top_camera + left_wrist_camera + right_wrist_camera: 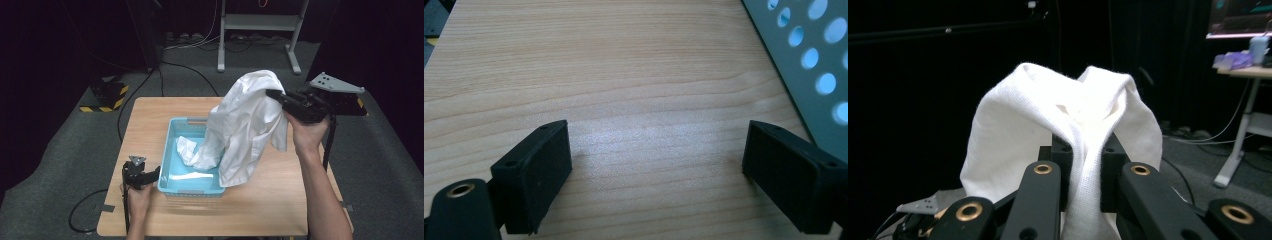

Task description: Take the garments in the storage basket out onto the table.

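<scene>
Cloth (247, 125), white and bunched, hangs from the right gripper (274, 94), whose jaws are clamped tight on a fold of it above the table (145, 115). Its lower end trails into the blue basket (167, 165). Beside the basket's left wall, the left gripper (150, 175) rests with jaws spread wide, nothing between them.

A lab or recording studio: black curtains (60, 40) ring a lone wooden bench (150, 125) on grey carpet (50, 150), with trailing cables (185, 70) and hazard-striped floor weights (107, 95).
</scene>
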The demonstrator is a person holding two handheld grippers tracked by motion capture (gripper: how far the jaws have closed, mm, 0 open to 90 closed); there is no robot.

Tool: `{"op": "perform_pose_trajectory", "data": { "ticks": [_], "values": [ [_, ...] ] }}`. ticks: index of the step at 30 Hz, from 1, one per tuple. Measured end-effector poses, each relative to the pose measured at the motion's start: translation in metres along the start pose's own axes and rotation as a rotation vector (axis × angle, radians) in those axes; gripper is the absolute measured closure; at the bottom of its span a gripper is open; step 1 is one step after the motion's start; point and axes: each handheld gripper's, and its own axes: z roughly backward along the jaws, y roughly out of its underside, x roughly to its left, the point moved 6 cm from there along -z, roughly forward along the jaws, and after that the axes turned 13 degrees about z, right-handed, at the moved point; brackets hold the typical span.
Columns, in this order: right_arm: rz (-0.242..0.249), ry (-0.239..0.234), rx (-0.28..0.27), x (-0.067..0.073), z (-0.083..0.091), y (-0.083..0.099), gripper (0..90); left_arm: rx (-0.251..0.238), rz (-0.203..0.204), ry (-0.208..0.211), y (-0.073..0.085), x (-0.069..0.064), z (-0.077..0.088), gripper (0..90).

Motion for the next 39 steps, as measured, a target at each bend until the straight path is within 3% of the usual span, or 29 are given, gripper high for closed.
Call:
{"op": "perform_pose_trajectory", "data": {
  "ticks": [15, 20, 33, 39],
  "values": [
    [0.030, 0.109, -0.132, -0.020, 0.045, -0.032, 83.0, 0.000, 0.000, 0.000, 0.000, 0.000, 0.000, 12.4],
    [0.033, 0.167, -0.179, -0.030, 0.070, -0.044, 83.0, 0.000, 0.000, 0.000, 0.000, 0.000, 0.000, 12.4],
    [0.031, 0.266, -0.167, -0.050, 0.108, -0.036, 82.9, 0.000, 0.000, 0.000, 0.000, 0.000, 0.000, 12.4],
    [0.027, 0.282, -0.169, -0.053, 0.118, -0.033, 82.8, 0.000, 0.000, 0.000, 0.000, 0.000, 0.000, 12.4]
  ]
}}
